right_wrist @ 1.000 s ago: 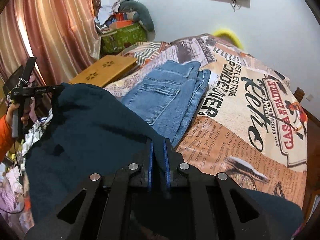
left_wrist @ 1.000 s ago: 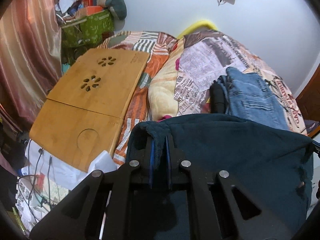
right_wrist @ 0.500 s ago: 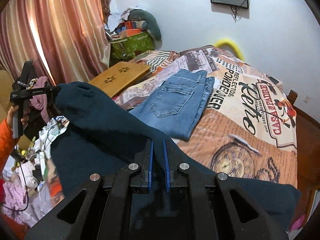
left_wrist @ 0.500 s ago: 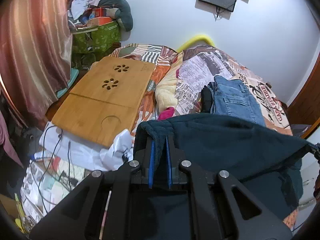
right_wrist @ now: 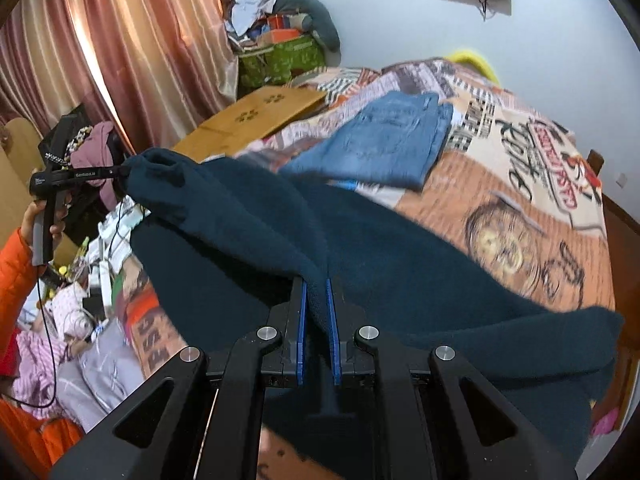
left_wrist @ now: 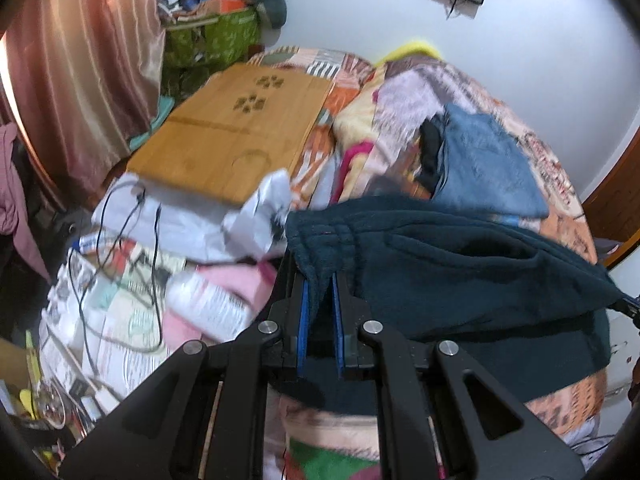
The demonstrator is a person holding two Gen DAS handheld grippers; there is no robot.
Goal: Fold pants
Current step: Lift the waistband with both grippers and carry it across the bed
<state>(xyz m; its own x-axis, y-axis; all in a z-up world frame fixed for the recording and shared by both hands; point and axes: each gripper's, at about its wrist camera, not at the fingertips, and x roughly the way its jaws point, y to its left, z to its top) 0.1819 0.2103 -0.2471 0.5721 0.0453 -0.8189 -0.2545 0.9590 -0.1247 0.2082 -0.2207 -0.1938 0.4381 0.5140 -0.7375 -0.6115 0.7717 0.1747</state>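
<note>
Both claws are pinching dark pants (right_wrist: 360,240): left claw (left_wrist: 319,308) gripping the waistband corner, right claw (right_wrist: 316,312) gripping the far edge, cloth sagging between them over the bed (right_wrist: 520,208); slack may be bunching onto the jeans (right_wrist: 384,136) beyond, spoiling the fold

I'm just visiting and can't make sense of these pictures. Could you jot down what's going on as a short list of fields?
place: bed with a printed bedspread
being handled: dark teal pants, stretched between both tools
left gripper: fingers shut on one end of the pants
right gripper: fingers shut on the other end
also on bed: folded blue jeans, wooden lap desk
fold: not yet made
</note>
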